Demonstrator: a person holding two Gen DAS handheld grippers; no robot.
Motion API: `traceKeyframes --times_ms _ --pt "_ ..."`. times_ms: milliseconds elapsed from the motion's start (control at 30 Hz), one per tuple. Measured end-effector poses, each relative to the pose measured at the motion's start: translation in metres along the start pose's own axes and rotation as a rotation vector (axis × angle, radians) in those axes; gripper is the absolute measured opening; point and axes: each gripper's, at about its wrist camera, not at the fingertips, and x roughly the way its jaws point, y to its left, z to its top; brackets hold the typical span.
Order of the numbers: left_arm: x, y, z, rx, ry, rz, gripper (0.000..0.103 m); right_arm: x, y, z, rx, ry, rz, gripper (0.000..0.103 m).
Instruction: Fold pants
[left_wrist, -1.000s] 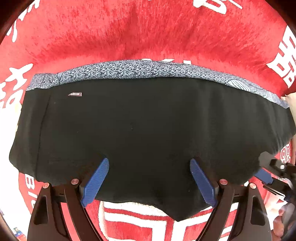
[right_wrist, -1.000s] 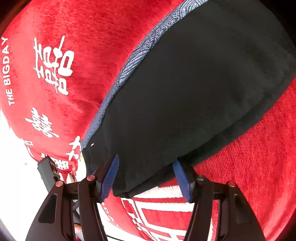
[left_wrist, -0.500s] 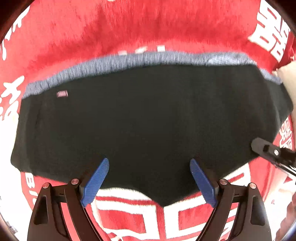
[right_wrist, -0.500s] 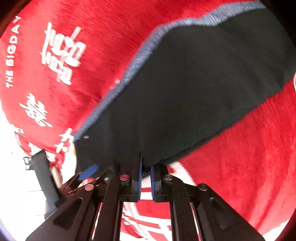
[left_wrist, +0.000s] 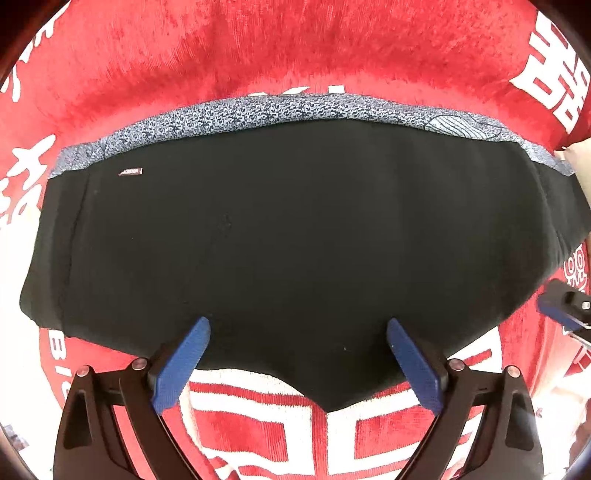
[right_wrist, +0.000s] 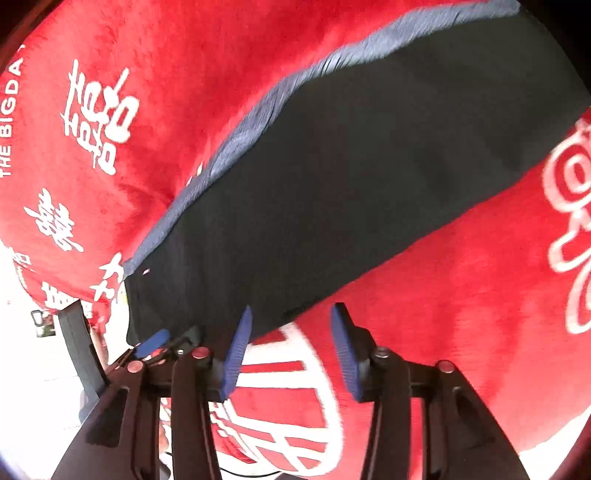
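Half a second ago the right gripper (right_wrist: 291, 325) was pinched shut at the hem of the pants (left_wrist: 295, 240); now its 2 blue pads stand apart, holding nothing, one pad touching the hem. Wide spread, the left gripper (left_wrist: 297, 334) hovers over the hem, empty. Folded black pants lie flat on the red blanket (left_wrist: 295, 55). Only the left view shows the small label (left_wrist: 130, 172) sharply; the right view is blurred.

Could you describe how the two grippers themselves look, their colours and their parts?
Both look alike. The left gripper has black angular linkage arms with cut-out openings, round silver pivot screws, and two blue fingers with ribbed pads. The right gripper shows the same black frame, silver screws and blue ribbed fingers.
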Motion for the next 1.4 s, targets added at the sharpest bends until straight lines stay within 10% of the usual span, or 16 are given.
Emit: traceKeyframes --times_ms 500,833,1000,1100,1200,1400 --pt "-0.02 -0.072 0.042 0.116 -0.031 0.073 0.098 -0.065 -0.054 0.028 0.065 -0.118 -0.09 0.054" --pt "-0.018 -0.128 0.056 0.15 -0.057 0.03 0.098 -0.1 -0.095 0.049 0.129 -0.262 0.098 0.065" --pt "-0.001 -0.156 0.064 0.146 -0.044 0.021 0.098 -0.093 -0.108 0.08 0.142 -0.119 0.0 0.074" --pt "0.013 -0.16 0.064 0.142 -0.017 0.037 0.098 -0.097 -0.116 0.104 0.102 -0.144 -0.194 0.06" --pt "0.021 -0.159 0.064 0.126 -0.013 0.034 0.1 -0.1 -0.128 0.138 0.079 -0.183 -0.287 0.02" --pt "0.028 -0.157 0.067 0.138 -0.026 0.037 0.103 -0.077 -0.141 0.181 -0.038 -0.187 -0.478 0.01"
